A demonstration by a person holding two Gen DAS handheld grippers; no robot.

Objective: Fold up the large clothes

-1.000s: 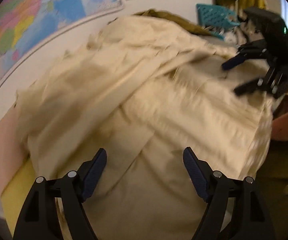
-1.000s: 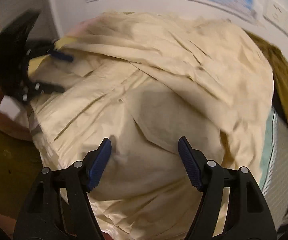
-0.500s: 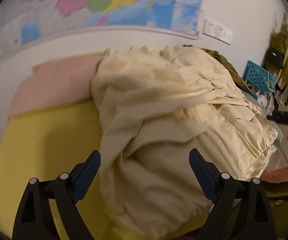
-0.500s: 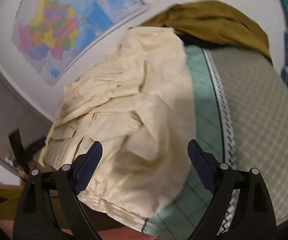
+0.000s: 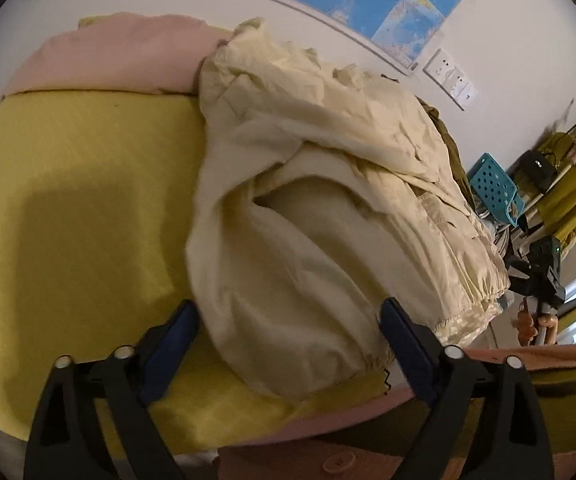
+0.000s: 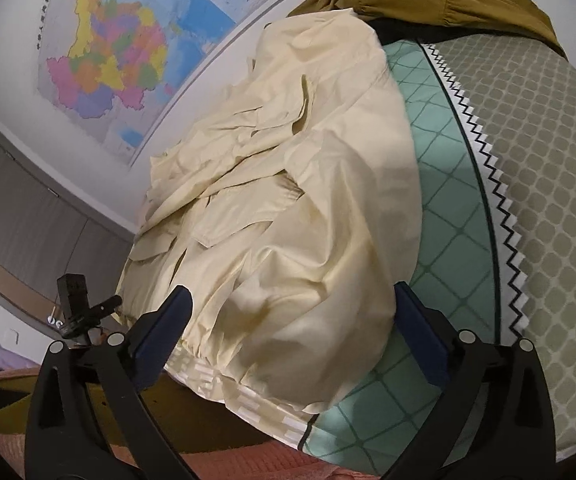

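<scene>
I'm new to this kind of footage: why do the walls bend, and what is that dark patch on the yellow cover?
Left wrist view: the fisheye lens bows the wall edge, and the dark patch on the yellow cover is a soft shadow; the cream garment looks fairly sharp. Right wrist view: the same bending curves the wall map, with corners black.

**Room and background**

White wall (image 5: 507, 32) bearing a coloured map (image 6: 128, 52) and a socket plate (image 5: 451, 80). Grey panelled cupboard doors (image 6: 20, 216) at left in the right-wrist view. Bed covers: yellow sheet (image 5: 68, 184), green checked cloth (image 6: 439, 216), beige patterned mat (image 6: 547, 168). Teal perforated basket (image 5: 493, 188) and clothes rack (image 5: 555, 172) beyond the bed.
</scene>
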